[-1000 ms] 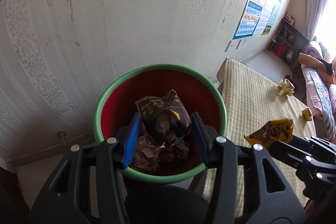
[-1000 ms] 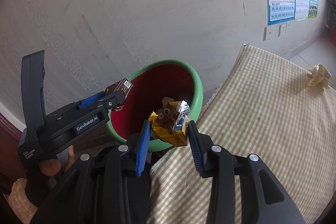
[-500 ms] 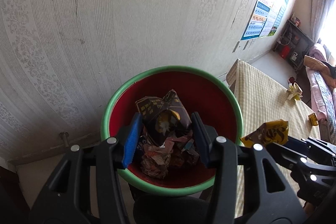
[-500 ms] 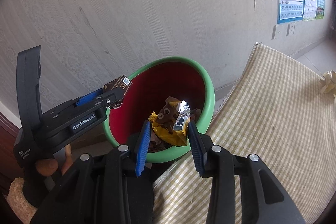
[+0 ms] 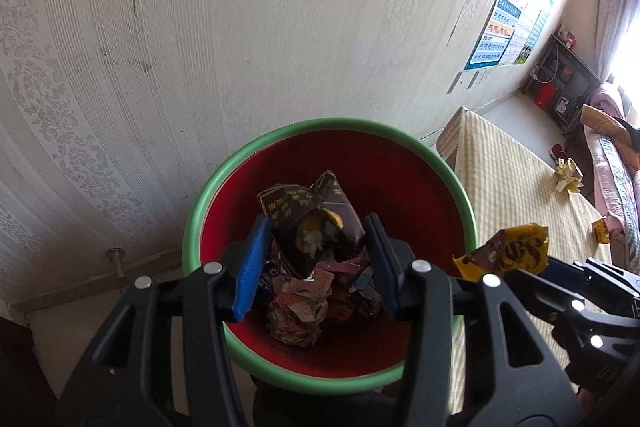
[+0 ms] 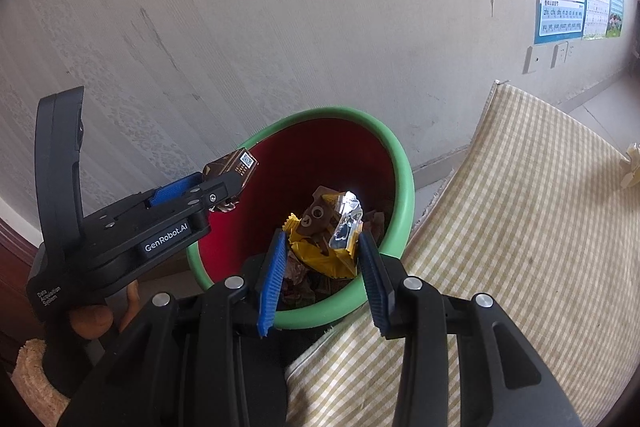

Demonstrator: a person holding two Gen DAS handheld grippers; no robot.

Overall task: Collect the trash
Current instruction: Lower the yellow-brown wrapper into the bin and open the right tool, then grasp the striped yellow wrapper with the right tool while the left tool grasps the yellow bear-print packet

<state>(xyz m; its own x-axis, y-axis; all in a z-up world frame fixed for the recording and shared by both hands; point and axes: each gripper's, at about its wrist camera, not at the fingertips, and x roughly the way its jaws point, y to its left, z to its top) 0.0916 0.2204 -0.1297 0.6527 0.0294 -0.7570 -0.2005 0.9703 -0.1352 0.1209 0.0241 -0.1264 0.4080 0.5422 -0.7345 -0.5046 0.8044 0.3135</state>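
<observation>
bin point(image 5: 256, 151) nearer, patterned wallpaper point(image 5: 200, 27), checked tablecloth point(image 6: 520, 227)

Black plastic left gripper point(image 5: 316, 259) and right gripper point(image 6: 323, 267), blue-padded jaws, silver screws, white "GenRobot.AI" lettering.

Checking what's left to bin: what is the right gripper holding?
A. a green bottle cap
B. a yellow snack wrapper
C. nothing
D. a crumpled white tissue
B: the right gripper is shut on a yellow wrapper with a brown bear face, held over the bin.
</observation>
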